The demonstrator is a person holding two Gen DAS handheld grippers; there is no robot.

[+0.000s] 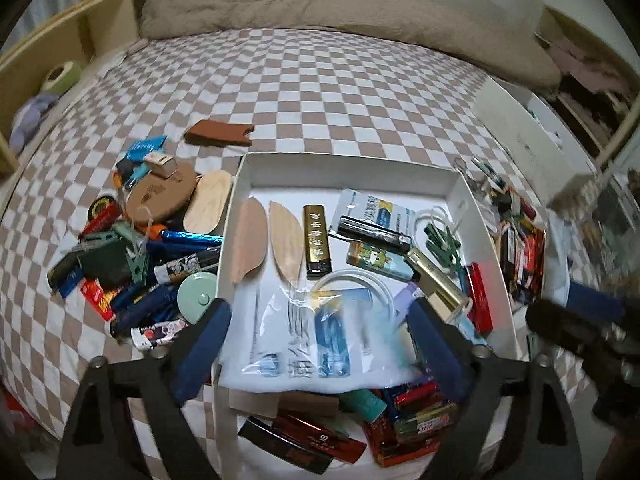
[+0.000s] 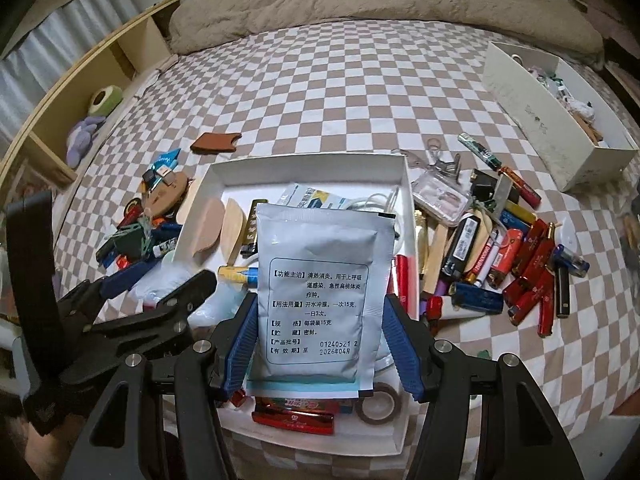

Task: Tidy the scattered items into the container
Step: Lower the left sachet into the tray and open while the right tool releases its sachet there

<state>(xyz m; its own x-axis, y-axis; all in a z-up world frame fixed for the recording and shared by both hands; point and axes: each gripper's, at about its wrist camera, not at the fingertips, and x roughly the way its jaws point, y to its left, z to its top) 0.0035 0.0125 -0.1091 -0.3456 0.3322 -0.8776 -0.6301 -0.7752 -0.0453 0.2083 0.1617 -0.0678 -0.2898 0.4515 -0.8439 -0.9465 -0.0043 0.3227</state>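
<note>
Checkered bedding in brown and white fills both views, with a beige blanket (image 1: 340,4) bunched along the far edge and a white tray (image 1: 352,168) sitting near me in the middle of it. Loose lighters and pens lie heaped to the left (image 1: 132,264) and right (image 2: 512,264) of the tray, and plenty already rest inside it.

My right gripper (image 2: 320,320) is pinching a grey medicine sachet (image 2: 316,292) by its two long edges, the blue pads pressed against either side. The sachet stands upright with its long axis running away from me along the fingers, and it hangs over the near half of the tray, so I judge the drop lies straight below rather than off to one side.

My left gripper (image 1: 320,320) has its jaws spread wide with nothing pressed between them. A clear plastic packet (image 1: 312,328) lies flat in the tray under the gap, untouched by either pad as far as I can tell.

For the coming release the right hand is the one placed for it. I would say the left, hovering close alongside over the same near end of the tray, wants keeping clear of the sachet's fall.
</note>
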